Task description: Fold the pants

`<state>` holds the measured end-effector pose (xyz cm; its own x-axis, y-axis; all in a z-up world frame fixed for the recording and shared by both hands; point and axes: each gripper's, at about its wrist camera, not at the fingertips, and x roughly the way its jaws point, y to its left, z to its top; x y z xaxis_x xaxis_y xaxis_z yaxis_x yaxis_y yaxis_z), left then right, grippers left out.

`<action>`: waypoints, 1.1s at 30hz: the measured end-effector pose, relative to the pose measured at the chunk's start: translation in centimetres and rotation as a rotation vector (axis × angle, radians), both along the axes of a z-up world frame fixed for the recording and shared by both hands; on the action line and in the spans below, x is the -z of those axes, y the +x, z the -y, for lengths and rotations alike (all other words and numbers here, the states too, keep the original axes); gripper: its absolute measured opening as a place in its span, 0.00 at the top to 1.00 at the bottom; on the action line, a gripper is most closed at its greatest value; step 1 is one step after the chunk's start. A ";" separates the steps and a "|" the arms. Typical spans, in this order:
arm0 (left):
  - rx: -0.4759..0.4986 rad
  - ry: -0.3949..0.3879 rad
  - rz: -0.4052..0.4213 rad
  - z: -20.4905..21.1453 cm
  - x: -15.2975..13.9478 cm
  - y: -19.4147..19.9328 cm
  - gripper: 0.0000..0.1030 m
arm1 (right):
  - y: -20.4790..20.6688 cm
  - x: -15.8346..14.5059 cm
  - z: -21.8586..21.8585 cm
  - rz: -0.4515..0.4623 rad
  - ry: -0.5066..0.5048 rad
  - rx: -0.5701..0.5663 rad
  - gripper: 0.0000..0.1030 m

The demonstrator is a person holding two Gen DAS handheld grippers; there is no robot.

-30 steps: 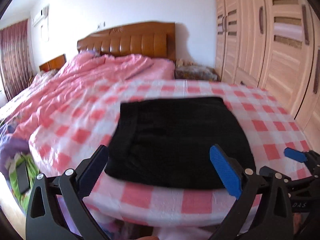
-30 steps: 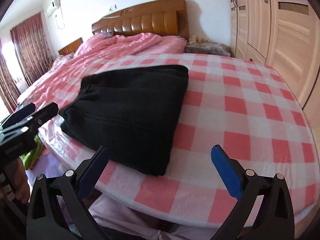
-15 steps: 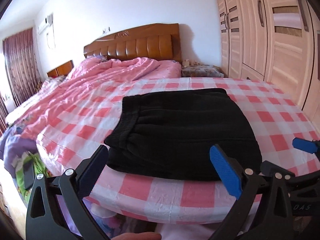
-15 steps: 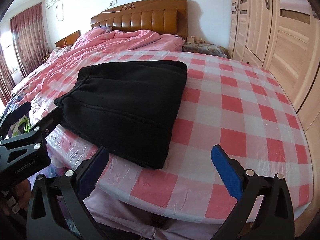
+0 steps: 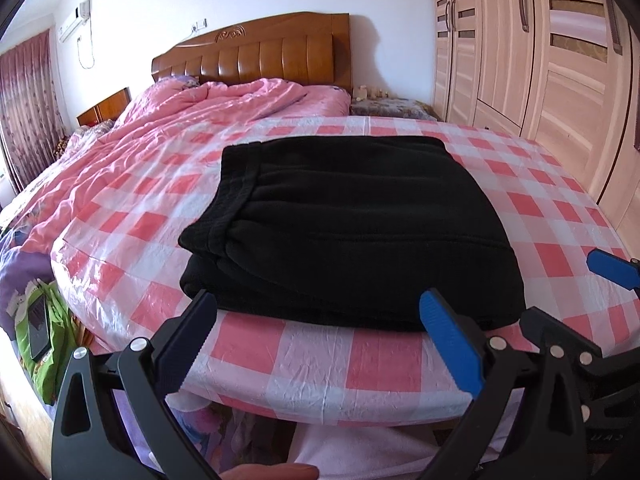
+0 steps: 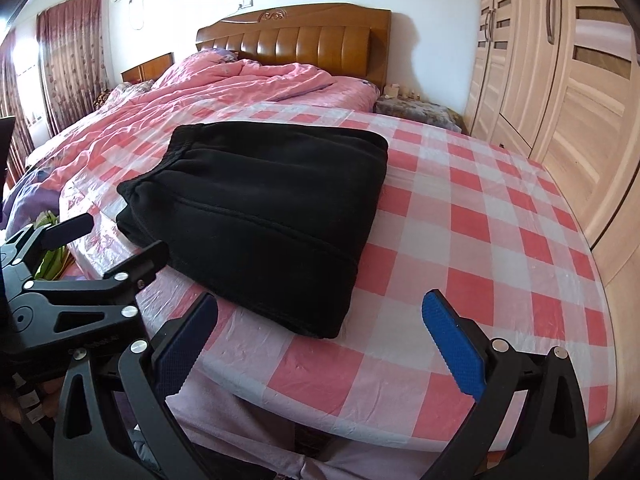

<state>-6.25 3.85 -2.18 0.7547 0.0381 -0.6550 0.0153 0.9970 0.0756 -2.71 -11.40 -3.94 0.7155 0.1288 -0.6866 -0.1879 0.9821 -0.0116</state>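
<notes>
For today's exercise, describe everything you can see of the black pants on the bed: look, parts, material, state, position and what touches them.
The black pants look like thick, fleecy fabric. They lie folded into a compact, roughly rectangular stack of several layers, with the gathered elastic waistband along the left edge. They rest flat on the pink-and-white checked cover, near its front edge. Only the cover touches them; both grippers are open and hold nothing. Any pockets or labels cannot be made out.

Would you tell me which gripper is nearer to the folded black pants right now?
Left. The left gripper sits open right at the near edge of the black pants, straddling it. The right gripper, also open, hangs off their near right corner, over bare checkered cloth.
</notes>
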 end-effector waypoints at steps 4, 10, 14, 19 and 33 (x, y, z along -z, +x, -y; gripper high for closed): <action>-0.001 0.000 -0.010 0.1 0.2 0.0 0.02 | -0.1 0.1 -0.2 -0.002 -0.002 -0.005 0.04; 0.001 -0.002 -0.011 0.1 0.2 0.0 0.02 | -0.1 0.1 -0.2 -0.003 0.000 -0.005 0.04; 0.000 -0.003 -0.012 0.1 0.3 -0.1 0.02 | -0.1 0.2 -0.2 -0.004 0.000 -0.005 0.04; 0.000 -0.003 -0.011 0.1 0.2 -0.1 0.02 | -0.2 0.3 -0.3 -0.006 0.001 -0.005 0.04; -0.004 -0.006 -0.013 -0.1 0.2 -0.1 0.02 | -0.4 0.8 -0.6 -0.018 0.006 -0.007 0.04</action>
